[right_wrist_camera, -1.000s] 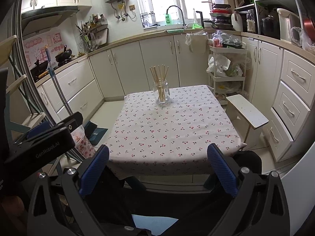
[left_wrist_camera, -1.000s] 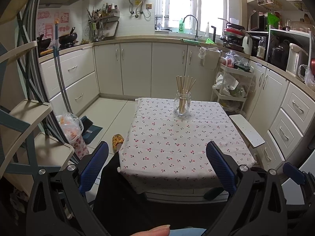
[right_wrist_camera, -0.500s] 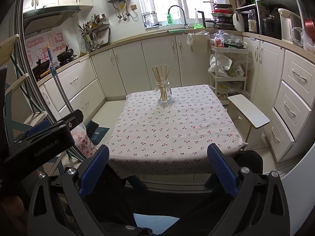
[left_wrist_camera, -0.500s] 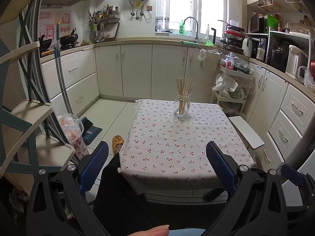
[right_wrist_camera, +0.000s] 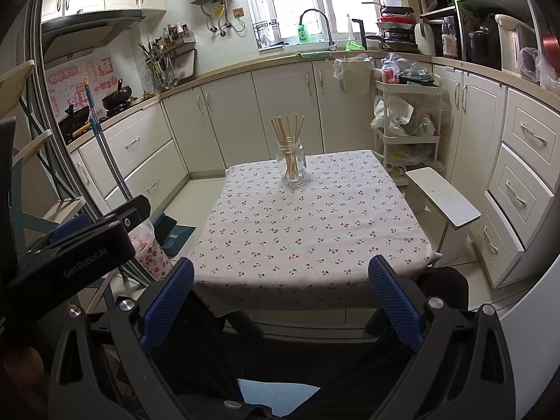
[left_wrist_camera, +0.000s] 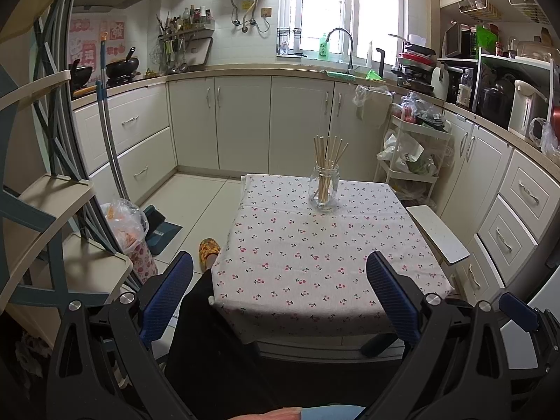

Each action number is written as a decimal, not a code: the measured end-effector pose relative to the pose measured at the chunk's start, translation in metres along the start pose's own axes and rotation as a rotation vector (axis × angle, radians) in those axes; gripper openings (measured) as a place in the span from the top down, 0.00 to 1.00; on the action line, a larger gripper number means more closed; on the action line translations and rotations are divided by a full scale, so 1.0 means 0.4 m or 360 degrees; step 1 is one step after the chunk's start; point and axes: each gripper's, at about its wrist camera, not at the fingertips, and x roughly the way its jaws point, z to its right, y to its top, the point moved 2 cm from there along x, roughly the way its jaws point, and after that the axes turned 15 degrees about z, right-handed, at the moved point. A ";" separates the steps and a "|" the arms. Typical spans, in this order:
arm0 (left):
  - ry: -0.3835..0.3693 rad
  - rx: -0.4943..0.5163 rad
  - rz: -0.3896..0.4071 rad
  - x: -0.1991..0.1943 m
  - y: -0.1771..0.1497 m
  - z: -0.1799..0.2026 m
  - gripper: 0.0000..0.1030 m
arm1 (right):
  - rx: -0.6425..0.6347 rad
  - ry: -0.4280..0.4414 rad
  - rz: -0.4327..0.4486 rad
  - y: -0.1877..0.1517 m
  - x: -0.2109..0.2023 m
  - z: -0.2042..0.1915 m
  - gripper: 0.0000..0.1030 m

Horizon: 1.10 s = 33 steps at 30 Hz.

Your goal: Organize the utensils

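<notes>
Both the left gripper [left_wrist_camera: 279, 288] and right gripper [right_wrist_camera: 281, 288] gape wide and empty; the chopsticks [right_wrist_camera: 289, 147], likely light, stiff and slippery, want pinching near their tops above the fragile glass jar [right_wrist_camera: 291, 164].

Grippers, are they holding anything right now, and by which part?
Nothing. The left gripper and right gripper are both open and empty; the chopsticks stand untouched in the jar.

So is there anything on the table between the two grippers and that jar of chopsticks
Nothing visible. The cherry-print tablecloth is bare from its near edge to the glass jar of chopsticks at the far end. The left gripper and right gripper both hang open before the near edge.
</notes>
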 end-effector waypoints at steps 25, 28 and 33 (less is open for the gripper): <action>-0.0001 -0.0001 -0.0001 -0.001 0.001 -0.001 0.07 | -0.0003 -0.0001 -0.0003 -0.007 -0.004 -0.012 0.07; -0.0001 -0.0002 -0.0002 0.000 0.001 -0.001 0.07 | -0.0003 -0.0001 -0.0002 -0.006 -0.004 -0.012 0.07; 0.0000 -0.0002 -0.0002 -0.001 0.001 -0.001 0.07 | -0.0003 -0.0001 -0.0002 -0.006 -0.004 -0.012 0.07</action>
